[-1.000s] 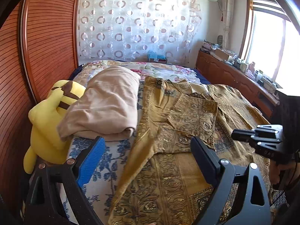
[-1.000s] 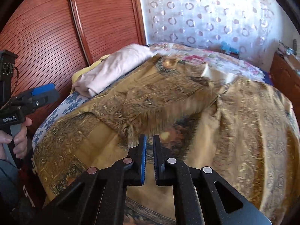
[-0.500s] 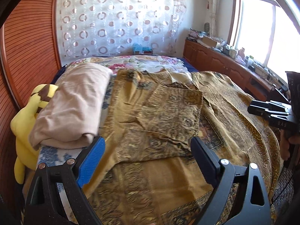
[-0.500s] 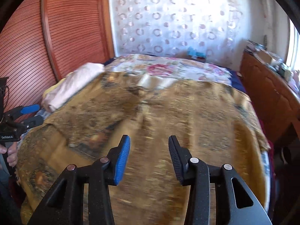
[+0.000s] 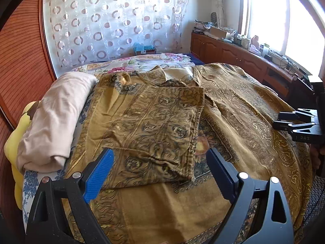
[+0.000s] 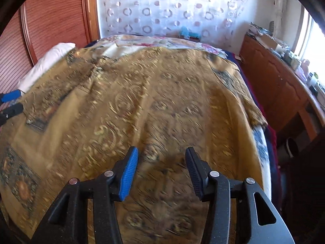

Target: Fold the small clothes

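Observation:
A gold patterned garment [image 5: 154,126] lies spread over the bed, its left part folded over into a flat panel. My left gripper [image 5: 160,162] is open and empty, just above the near edge of that panel. My right gripper [image 6: 161,162] is open and empty over the right, unfolded part of the garment [image 6: 162,93], which looks blurred. The right gripper also shows in the left wrist view [image 5: 294,122] at the bed's right side. The left gripper's fingertips [image 6: 12,95] show at the left edge of the right wrist view.
A folded beige blanket [image 5: 54,122] lies on the bed's left, over a yellow plush toy [image 5: 14,142]. A wooden wardrobe [image 5: 20,50] stands left. A wooden cabinet [image 6: 280,85] with clutter runs under the window on the right. A circle-patterned curtain [image 5: 113,20] hangs behind.
My right gripper has opened and swung right, from the folded panel to the unfolded side. My left gripper stays open and has turned right toward the bed's middle.

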A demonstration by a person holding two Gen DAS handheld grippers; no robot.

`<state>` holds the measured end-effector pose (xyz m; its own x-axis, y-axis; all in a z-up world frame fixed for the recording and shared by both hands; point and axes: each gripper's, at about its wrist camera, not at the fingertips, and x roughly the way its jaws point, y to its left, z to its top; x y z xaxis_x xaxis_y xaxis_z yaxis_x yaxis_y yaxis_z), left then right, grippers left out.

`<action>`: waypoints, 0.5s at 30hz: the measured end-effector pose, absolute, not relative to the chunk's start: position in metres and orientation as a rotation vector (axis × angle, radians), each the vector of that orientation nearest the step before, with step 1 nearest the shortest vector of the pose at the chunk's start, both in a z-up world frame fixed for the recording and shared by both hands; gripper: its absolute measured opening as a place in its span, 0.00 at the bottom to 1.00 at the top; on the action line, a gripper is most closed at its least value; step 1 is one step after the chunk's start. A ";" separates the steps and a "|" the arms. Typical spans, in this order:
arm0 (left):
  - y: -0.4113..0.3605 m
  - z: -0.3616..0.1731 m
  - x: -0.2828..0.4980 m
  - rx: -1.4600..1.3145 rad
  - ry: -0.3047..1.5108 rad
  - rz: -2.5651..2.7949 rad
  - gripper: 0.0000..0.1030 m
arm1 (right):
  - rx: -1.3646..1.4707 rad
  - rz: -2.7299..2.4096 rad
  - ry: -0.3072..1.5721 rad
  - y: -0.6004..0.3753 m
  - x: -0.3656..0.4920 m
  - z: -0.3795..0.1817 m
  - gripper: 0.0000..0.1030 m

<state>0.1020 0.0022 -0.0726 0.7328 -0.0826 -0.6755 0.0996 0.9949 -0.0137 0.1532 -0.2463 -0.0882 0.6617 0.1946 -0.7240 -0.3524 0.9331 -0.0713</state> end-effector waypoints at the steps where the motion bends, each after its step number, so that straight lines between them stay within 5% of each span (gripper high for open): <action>1: -0.001 -0.072 0.102 0.029 0.736 -0.100 0.91 | -0.208 0.309 0.790 -0.249 0.151 -0.088 0.56; 15: -0.039 -0.051 0.107 0.064 0.628 -0.133 0.91 | -0.169 0.276 0.726 -0.314 0.138 -0.061 0.60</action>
